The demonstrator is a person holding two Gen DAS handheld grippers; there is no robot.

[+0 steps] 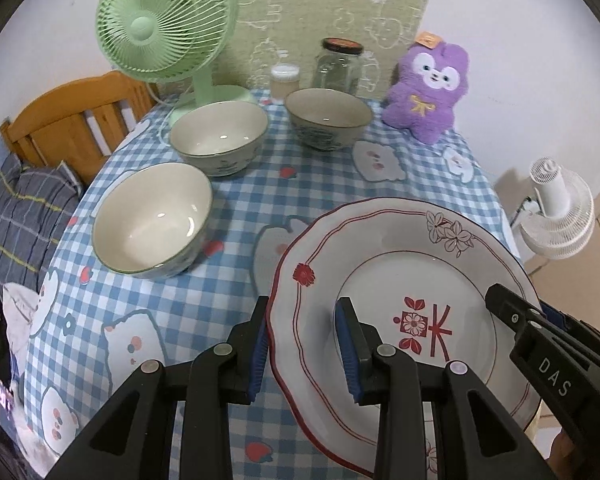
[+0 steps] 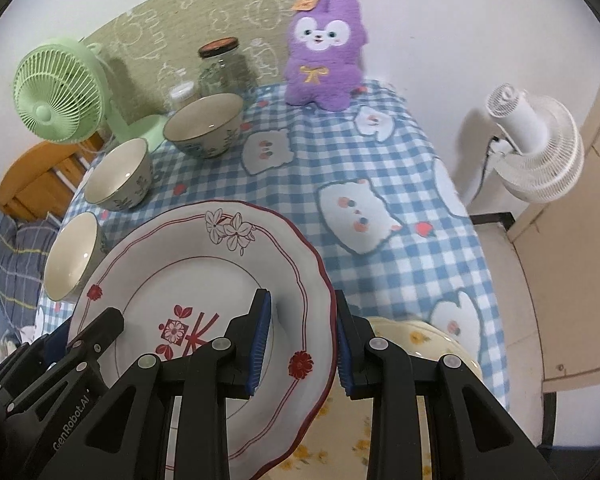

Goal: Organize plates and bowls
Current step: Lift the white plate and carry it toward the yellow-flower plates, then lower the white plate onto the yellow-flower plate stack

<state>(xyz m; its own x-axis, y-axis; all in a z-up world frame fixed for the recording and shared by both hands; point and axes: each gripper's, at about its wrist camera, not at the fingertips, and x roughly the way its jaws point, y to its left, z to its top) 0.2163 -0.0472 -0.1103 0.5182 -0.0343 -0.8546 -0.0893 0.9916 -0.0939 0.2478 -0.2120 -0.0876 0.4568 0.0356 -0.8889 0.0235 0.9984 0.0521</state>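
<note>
Three bowls (image 1: 152, 220) (image 1: 219, 138) (image 1: 329, 118) curve from the near left to the far middle of the checked tablecloth (image 1: 236, 208), with a green fan (image 1: 164, 24), a glass jar (image 1: 339, 66) and a purple plush toy (image 1: 428, 92) along the far edge. The round red-rimmed plate (image 1: 400, 264) hangs tilted above the near right of the table, face up toward the cameras and far edge raised, with a yellow-flowered plate (image 2: 428, 340) lying under it. The left gripper (image 1: 306, 344) is clamped on its left rim and the right gripper (image 2: 302, 344) on its right rim.
</note>
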